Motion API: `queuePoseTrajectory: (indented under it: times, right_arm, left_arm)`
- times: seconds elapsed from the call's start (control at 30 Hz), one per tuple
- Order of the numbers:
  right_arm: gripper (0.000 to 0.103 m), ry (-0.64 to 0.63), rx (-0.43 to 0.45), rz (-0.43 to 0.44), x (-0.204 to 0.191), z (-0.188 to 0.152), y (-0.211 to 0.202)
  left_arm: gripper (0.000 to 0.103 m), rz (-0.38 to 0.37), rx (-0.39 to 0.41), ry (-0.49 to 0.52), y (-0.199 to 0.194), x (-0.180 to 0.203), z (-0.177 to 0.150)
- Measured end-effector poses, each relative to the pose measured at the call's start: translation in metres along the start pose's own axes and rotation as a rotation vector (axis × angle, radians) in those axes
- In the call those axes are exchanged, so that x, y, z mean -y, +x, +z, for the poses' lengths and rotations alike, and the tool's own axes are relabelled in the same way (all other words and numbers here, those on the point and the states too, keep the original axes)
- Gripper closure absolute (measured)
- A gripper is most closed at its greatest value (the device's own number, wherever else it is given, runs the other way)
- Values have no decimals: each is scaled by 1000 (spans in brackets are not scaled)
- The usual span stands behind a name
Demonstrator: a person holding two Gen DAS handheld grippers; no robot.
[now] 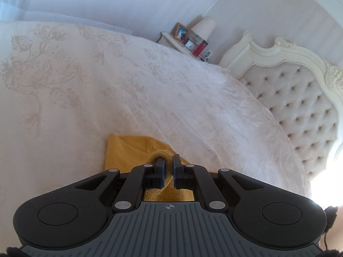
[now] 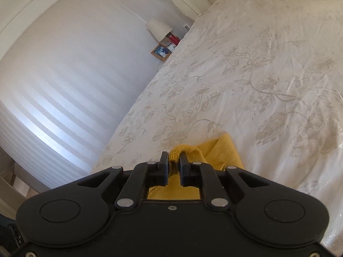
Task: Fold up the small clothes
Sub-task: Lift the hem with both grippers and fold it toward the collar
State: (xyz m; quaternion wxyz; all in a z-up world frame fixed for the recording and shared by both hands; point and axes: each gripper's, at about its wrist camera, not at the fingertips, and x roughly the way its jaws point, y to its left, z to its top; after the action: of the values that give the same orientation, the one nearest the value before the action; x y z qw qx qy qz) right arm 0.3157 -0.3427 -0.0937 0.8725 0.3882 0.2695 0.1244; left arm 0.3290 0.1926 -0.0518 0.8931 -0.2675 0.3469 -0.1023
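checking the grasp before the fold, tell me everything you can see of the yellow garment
The yellow garment is a mustard knit, soft and loosely ribbed. A bunched, rolled edge of it is pinched in the left gripper, and another bunched edge in the right gripper, both shut on the fabric. More of the knit shows below each gripper through the frame. The rest drapes forward in folds onto the white floral bedspread. Its overall shape and type cannot be told, since the grippers hide most of it.
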Motion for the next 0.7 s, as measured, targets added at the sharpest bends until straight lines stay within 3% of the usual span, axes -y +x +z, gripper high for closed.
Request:
queuePoseTrajectory:
  times: [0.3,0.37,0.43,0.47,0.5,0.57,0.7]
  right_arm:
    - [84,-21,-18,-99,13,-1,50]
    - [78,-26,-17,-120,16,-3,56]
    - [75,-33,-10,-147,18,-6,59]
    - [66,-36,0,-159,18,-7,59]
    - [60,-42,18,-172,18,-8,57]
    - [36,-54,76,-187,13,-10,47]
    - [33,-111,187,-206,-11,-22,18]
  left_arm:
    - [96,67,-18,-47,49,-24,0]
    - [94,82,-9,-85,55,-32,0]
    - [80,85,0,-131,57,-42,0]
    - [55,84,8,-150,56,-46,0]
    - [40,88,35,-156,52,-47,1]
    - [38,105,117,-126,35,-43,1]
    - [26,117,243,-25,-1,-21,-7]
